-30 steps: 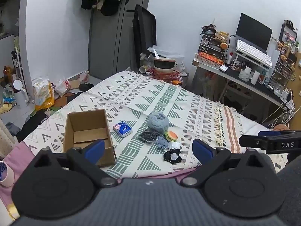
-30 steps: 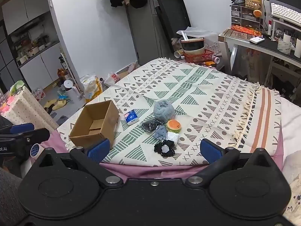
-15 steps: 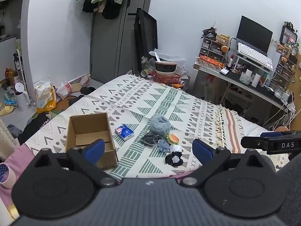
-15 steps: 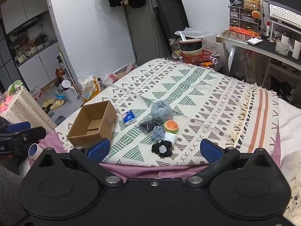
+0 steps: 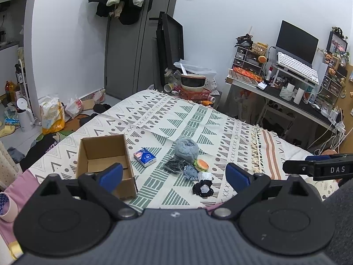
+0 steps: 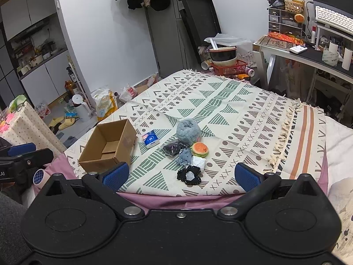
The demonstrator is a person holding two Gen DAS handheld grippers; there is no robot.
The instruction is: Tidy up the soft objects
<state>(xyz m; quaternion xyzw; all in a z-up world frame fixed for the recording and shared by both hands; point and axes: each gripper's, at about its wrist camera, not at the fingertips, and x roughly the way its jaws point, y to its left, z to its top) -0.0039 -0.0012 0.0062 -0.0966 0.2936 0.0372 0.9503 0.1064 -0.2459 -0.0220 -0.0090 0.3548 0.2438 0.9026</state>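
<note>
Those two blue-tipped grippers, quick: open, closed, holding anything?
Left gripper: open, holding nothing.
Right gripper: open, holding nothing.

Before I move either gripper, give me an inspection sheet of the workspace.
Surface: patterned blanket over the bed, flat.
Job's things: cardboard box open, nothing seen inside; blue fuzzy ball, burger toy, black scrunchie and small soft bits clustered beside it.
Clutter: tissue pack between box and cluster.
Grippers: left gripper and right gripper open, empty, short of the bed edge.
Cables: white leads by the desk.
Surroundings: crowded desk, littered floor.
</note>
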